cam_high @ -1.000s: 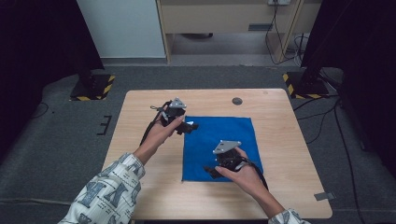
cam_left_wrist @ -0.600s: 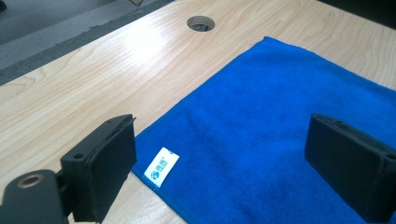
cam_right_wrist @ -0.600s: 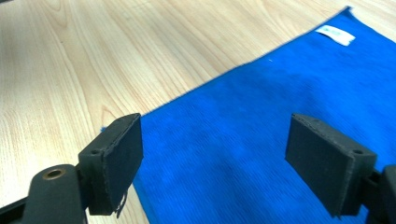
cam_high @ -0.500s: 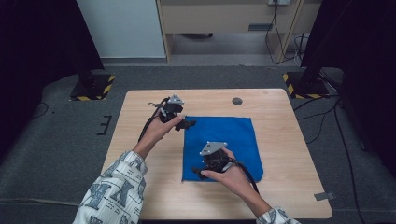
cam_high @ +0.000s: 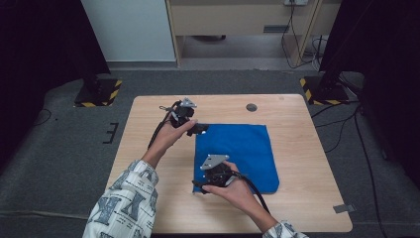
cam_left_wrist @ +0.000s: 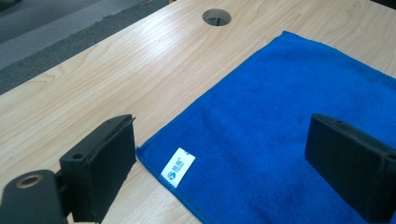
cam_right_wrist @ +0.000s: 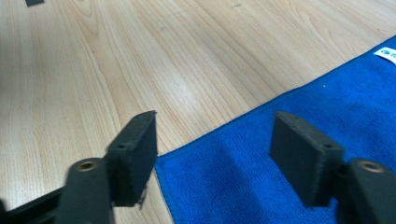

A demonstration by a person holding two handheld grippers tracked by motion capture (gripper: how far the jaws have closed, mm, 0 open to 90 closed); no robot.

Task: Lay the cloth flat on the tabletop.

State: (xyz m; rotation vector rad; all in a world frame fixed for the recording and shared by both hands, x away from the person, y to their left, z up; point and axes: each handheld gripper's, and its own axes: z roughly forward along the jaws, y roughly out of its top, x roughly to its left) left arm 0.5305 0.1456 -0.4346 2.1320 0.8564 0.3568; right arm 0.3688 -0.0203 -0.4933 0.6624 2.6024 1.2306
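On the pale wooden surface [cam_high: 297, 198] a blue cloth [cam_high: 242, 148] lies flat, its near left corner by the right tongs [cam_high: 198, 187] and its far left corner by the left tongs [cam_high: 202, 130]. From the high view both hands come up from the bottom edge, the left one in a patterned sleeve [cam_high: 126, 203], each with a cable trailing back; a round hole [cam_high: 251, 107] in the wood sits beyond the cloth's far edge.

The left gripper view brings out what the high view cannot: the left tongs [cam_left_wrist: 219, 163] stand wide open, one jaw over bare wood and the other over the cloth [cam_left_wrist: 289, 107], with the cloth's corner and its small white label [cam_left_wrist: 178, 166] lying between them, untouched. The hole [cam_left_wrist: 216, 17] shows ahead.

The right gripper view shows the right tongs [cam_right_wrist: 215, 154] partly open, having just been closing, with another corner of the cloth [cam_right_wrist: 261, 182] between the jaws; the pads do not press on it yet. One jaw hangs over the wood [cam_right_wrist: 116, 56] just beside the hem, the other over the blue pile. The label [cam_right_wrist: 386, 52] appears far off at the right edge.
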